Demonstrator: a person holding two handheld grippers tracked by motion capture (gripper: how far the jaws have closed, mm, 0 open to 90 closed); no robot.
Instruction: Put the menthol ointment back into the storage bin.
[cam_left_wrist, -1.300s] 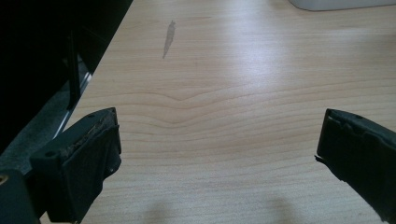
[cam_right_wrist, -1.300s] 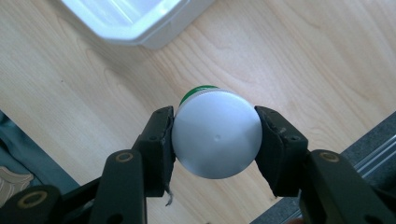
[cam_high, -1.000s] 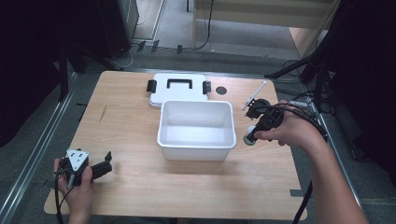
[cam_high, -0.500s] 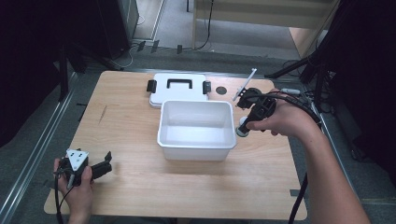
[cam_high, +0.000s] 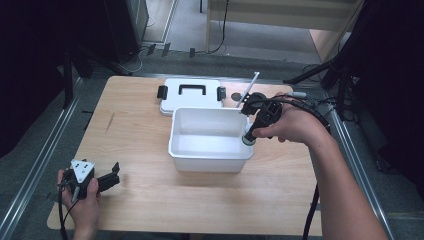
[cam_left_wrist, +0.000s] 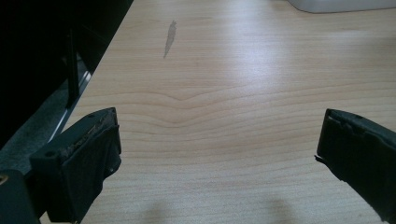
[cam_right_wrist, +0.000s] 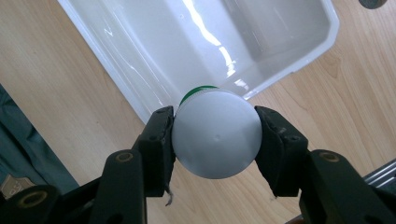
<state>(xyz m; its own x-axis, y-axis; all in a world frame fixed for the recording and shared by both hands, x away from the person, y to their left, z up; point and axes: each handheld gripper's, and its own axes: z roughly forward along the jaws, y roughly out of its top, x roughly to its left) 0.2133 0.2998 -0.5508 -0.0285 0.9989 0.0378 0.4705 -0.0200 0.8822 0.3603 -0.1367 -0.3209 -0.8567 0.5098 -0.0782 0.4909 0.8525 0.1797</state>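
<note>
Sitting mid-table, the white tub (cam_high: 210, 150) has its lid (cam_high: 190, 95) lying flat just behind it. Over the tub's right rim, the right gripper (cam_right_wrist: 215, 140) clamps a white, green-banded bottle (cam_right_wrist: 215, 140) between both pads. The left gripper (cam_left_wrist: 217, 154) rests open, well apart.

Looks like a lab or test rig — bare wooden table (cam_high: 150, 125) w/ metal rails (cam_high: 40, 170) along its edges, cables (cam_high: 220, 30) on the floor beyond its far edge.
</note>
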